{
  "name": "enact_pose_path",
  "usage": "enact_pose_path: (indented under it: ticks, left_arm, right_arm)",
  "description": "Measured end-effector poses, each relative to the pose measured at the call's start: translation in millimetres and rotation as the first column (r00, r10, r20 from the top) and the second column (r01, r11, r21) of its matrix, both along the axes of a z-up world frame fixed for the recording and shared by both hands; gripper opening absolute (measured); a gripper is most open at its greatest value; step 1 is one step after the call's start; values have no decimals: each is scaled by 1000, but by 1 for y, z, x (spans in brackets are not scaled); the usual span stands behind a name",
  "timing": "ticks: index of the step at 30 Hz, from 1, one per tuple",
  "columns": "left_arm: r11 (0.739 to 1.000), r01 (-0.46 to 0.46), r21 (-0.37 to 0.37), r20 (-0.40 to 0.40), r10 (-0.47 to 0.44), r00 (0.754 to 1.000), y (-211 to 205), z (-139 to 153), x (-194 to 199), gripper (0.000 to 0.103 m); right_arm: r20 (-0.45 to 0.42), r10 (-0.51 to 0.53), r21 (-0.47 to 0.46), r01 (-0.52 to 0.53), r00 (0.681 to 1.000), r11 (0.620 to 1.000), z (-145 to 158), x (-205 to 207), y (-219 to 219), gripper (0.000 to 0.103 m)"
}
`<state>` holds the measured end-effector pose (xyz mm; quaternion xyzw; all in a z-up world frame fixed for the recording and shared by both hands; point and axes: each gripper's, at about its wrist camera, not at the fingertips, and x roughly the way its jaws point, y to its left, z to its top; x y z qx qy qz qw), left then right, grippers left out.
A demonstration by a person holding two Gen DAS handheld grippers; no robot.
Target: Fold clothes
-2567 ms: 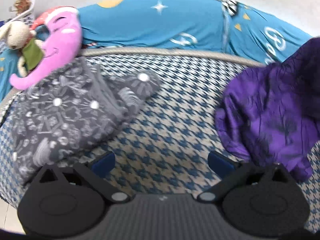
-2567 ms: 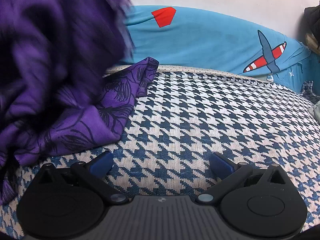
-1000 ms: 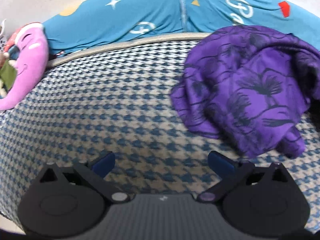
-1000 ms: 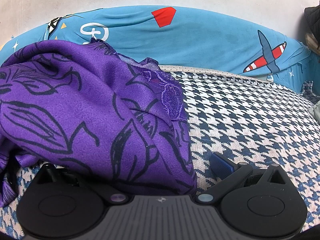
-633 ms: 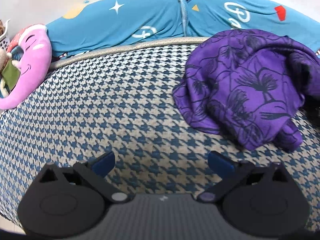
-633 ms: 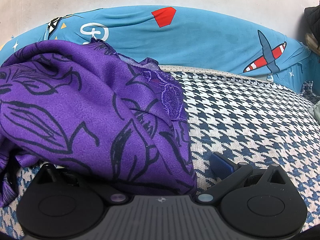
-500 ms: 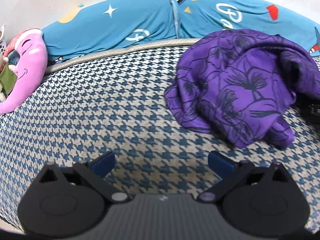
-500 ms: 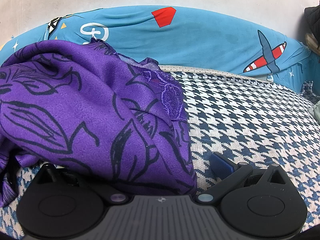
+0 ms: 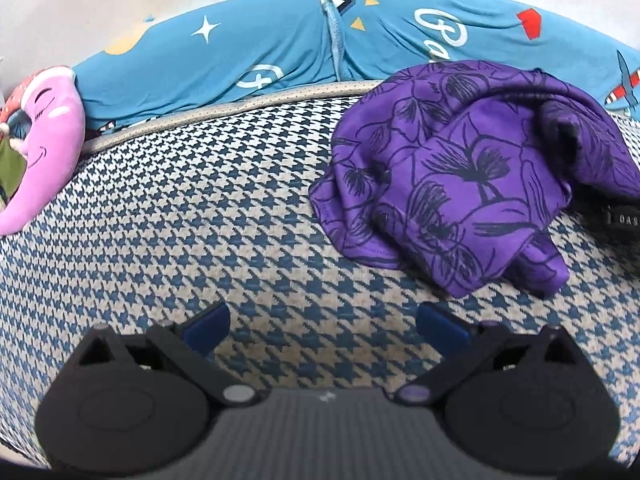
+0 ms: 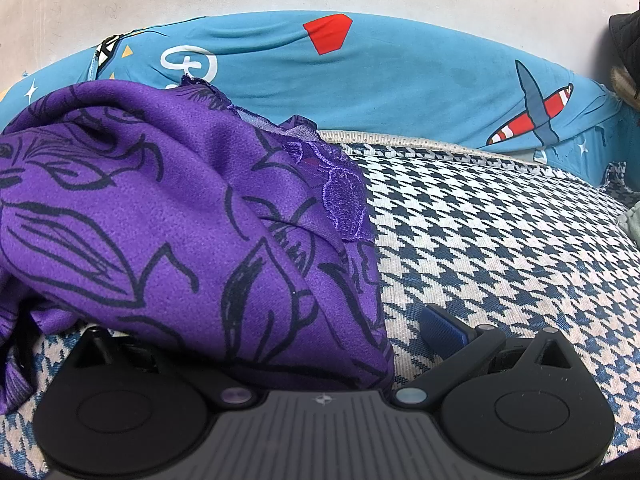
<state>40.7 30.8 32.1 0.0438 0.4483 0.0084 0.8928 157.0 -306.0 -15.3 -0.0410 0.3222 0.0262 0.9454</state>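
Note:
A crumpled purple garment [image 9: 460, 176] with black flower outlines lies in a heap on the houndstooth bed [image 9: 200, 220], ahead and to the right of my left gripper [image 9: 324, 324]. That gripper is open and holds nothing, and its blue pads hover over bare houndstooth cloth. In the right wrist view the same purple garment [image 10: 168, 232] drapes over the left side of my right gripper [image 10: 324, 328] and hides its left finger. Its right finger [image 10: 444, 328] stands wide, and the jaws are open. A black part of the right gripper [image 9: 620, 220] pokes out from under the heap.
A blue printed cover [image 9: 260, 52] runs along the wall behind the bed. A pink moon plush [image 9: 44, 136] rests at the bed's left edge. Bare houndstooth surface [image 10: 500, 240] stretches to the right of the garment. A dark object [image 10: 624, 40] sits at the far right.
The purple garment has dropped from the air onto the bed and over my right gripper. My left view has swung right, away from a grey patterned garment. The right view is unchanged over the last second.

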Motion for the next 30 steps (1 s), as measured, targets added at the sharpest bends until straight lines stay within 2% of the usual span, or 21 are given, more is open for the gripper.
enact_pose_path:
  ticks: [6, 17, 30]
  left_arm:
    - [999, 13, -31, -5, -13, 1000, -7, -1, 6, 103]
    - [999, 50, 17, -30, -49, 998, -32, -20, 19, 103]
    - [999, 3, 47, -77, 1, 997, -35, -43, 38, 103]
  right_arm:
    - [0, 0, 0, 0, 1000, 1000, 0, 0, 0, 103]
    - [-1, 0, -1, 0, 1000, 1000, 0, 0, 0, 103]
    - [-19, 15, -9, -15, 1000, 1000, 3, -9, 0, 103]
